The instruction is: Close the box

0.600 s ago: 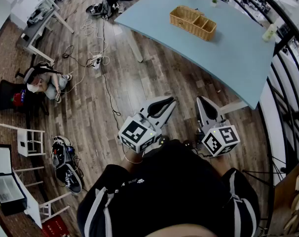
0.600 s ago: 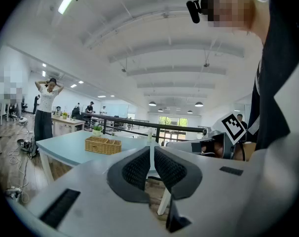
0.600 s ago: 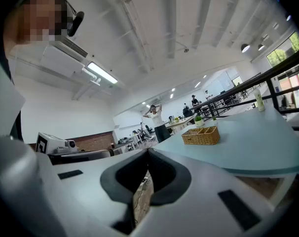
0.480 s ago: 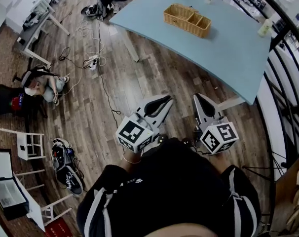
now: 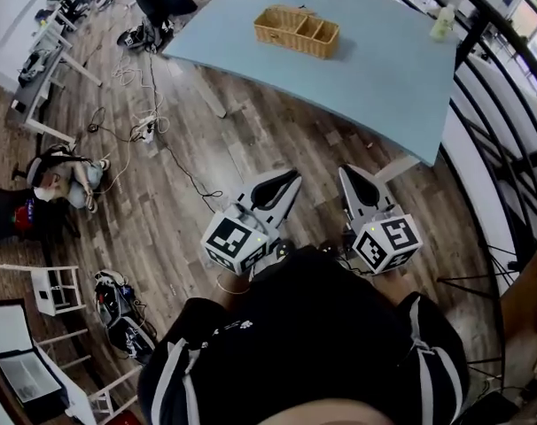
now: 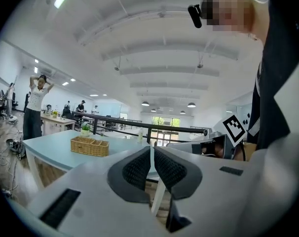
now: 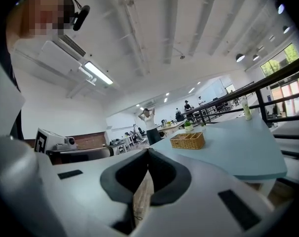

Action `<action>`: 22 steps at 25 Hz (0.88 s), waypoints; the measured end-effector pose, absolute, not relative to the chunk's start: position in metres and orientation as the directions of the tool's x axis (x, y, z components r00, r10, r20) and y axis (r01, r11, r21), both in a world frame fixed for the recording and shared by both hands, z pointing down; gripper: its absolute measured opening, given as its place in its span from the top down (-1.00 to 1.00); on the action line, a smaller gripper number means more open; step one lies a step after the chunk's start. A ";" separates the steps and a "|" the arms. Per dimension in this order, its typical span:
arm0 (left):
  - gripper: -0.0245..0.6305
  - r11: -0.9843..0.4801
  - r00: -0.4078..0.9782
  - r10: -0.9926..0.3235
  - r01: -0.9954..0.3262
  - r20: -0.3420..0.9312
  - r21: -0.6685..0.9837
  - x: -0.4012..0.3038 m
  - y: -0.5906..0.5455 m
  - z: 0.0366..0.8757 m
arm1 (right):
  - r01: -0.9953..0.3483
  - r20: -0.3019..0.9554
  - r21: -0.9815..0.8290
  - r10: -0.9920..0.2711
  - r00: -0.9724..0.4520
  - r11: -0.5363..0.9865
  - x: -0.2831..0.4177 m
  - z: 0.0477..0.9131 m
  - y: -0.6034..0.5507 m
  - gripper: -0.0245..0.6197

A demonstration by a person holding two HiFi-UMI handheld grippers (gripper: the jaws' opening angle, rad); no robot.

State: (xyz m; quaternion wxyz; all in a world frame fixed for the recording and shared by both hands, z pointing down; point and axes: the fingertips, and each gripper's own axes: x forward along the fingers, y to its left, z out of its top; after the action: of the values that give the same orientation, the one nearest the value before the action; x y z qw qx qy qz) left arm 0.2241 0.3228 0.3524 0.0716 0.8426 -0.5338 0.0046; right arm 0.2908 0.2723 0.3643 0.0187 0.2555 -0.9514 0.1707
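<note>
Wicker basket (image 5: 297,31) is drifting left along frame top; approach is continuing. Left gripper (image 5: 291,180) and right gripper (image 5: 348,173) are riding closed, empty, well short of table (image 5: 384,78).

Open floor (image 5: 251,140) lies between you and the table (image 5: 375,69), with room for your left hand-held gripper (image 5: 295,177) and your right hand-held gripper (image 5: 346,173) to pass forward. A white table leg (image 5: 397,168) stands near your right hand-held gripper, off to its right. The table's near half is bare. The basket (image 5: 297,31) sits well back on it, and a bottle (image 5: 442,22) stands at the far right. The railing (image 5: 508,140) closes off your right side. Cables (image 5: 153,135) trail across the floor on your left.
</note>
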 end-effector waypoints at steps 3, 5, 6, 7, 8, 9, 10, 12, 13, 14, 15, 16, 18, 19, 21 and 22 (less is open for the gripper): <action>0.85 -0.438 0.447 -0.890 -0.893 0.086 0.106 0.239 0.317 0.350 | -0.515 0.121 -0.312 -0.504 -0.855 0.798 0.310 0.363 0.268 0.92; 0.85 -0.446 0.454 -0.887 -0.890 0.086 0.100 0.248 0.313 0.347 | -0.525 0.119 -0.316 -0.516 -0.848 0.790 0.321 0.362 0.265 0.92; 0.85 -0.449 0.457 -0.885 -0.888 0.087 0.099 0.252 0.311 0.347 | -0.529 0.119 -0.318 -0.520 -0.846 0.787 0.326 0.362 0.264 0.92; 0.85 -0.451 0.459 -0.884 -0.887 0.088 0.099 0.257 0.309 0.347 | -0.531 0.120 -0.320 -0.522 -0.844 0.785 0.331 0.363 0.263 0.92; 0.85 -0.452 0.460 -0.883 -0.886 0.090 0.099 0.262 0.308 0.348 | -0.531 0.121 -0.321 -0.522 -0.844 0.784 0.336 0.364 0.263 0.92; 0.85 -0.452 0.461 -0.883 -0.886 0.093 0.100 0.266 0.307 0.348 | -0.530 0.124 -0.322 -0.520 -0.845 0.784 0.340 0.365 0.262 0.92; 0.85 -0.452 0.461 -0.882 -0.886 0.097 0.101 0.271 0.306 0.349 | -0.529 0.126 -0.323 -0.518 -0.846 0.785 0.344 0.366 0.262 0.92; 0.85 -0.451 0.460 -0.882 -0.887 0.100 0.100 0.280 0.306 0.350 | -0.527 0.129 -0.324 -0.515 -0.847 0.786 0.353 0.369 0.263 0.92; 0.85 -0.449 0.458 -0.883 -0.888 0.100 0.100 0.284 0.306 0.350 | -0.526 0.130 -0.324 -0.513 -0.848 0.786 0.357 0.371 0.263 0.92; 0.85 -0.445 0.455 -0.885 -0.890 0.101 0.102 0.287 0.307 0.351 | -0.525 0.132 -0.325 -0.511 -0.849 0.787 0.361 0.373 0.263 0.92; 0.85 -0.441 0.451 -0.886 -0.891 0.104 0.105 0.289 0.307 0.353 | -0.523 0.134 -0.326 -0.509 -0.850 0.787 0.364 0.375 0.263 0.92; 0.85 -0.437 0.448 -0.887 -0.893 0.110 0.108 0.291 0.308 0.356 | -0.522 0.137 -0.329 -0.507 -0.851 0.787 0.366 0.377 0.263 0.92; 0.85 -0.431 0.443 -0.888 -0.895 0.121 0.113 0.294 0.308 0.360 | -0.519 0.142 -0.337 -0.503 -0.853 0.785 0.371 0.381 0.263 0.92; 0.85 -0.428 0.440 -0.889 -0.897 0.124 0.115 0.296 0.307 0.361 | -0.517 0.142 -0.340 -0.501 -0.854 0.785 0.372 0.382 0.263 0.92; 0.85 -0.426 0.438 -0.891 -0.898 0.122 0.113 0.298 0.303 0.360 | -0.512 0.141 -0.342 -0.496 -0.857 0.788 0.373 0.383 0.260 0.92; 0.85 -0.427 0.438 -0.891 -0.898 0.119 0.110 0.298 0.301 0.358 | -0.510 0.140 -0.342 -0.494 -0.858 0.790 0.373 0.382 0.258 0.92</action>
State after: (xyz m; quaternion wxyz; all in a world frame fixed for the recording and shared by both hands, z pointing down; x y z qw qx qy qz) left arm 0.2984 0.3014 0.3583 0.0786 0.8444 -0.5296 0.0213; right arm 0.3732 0.2580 0.3823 0.0215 0.2652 -0.9457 0.1869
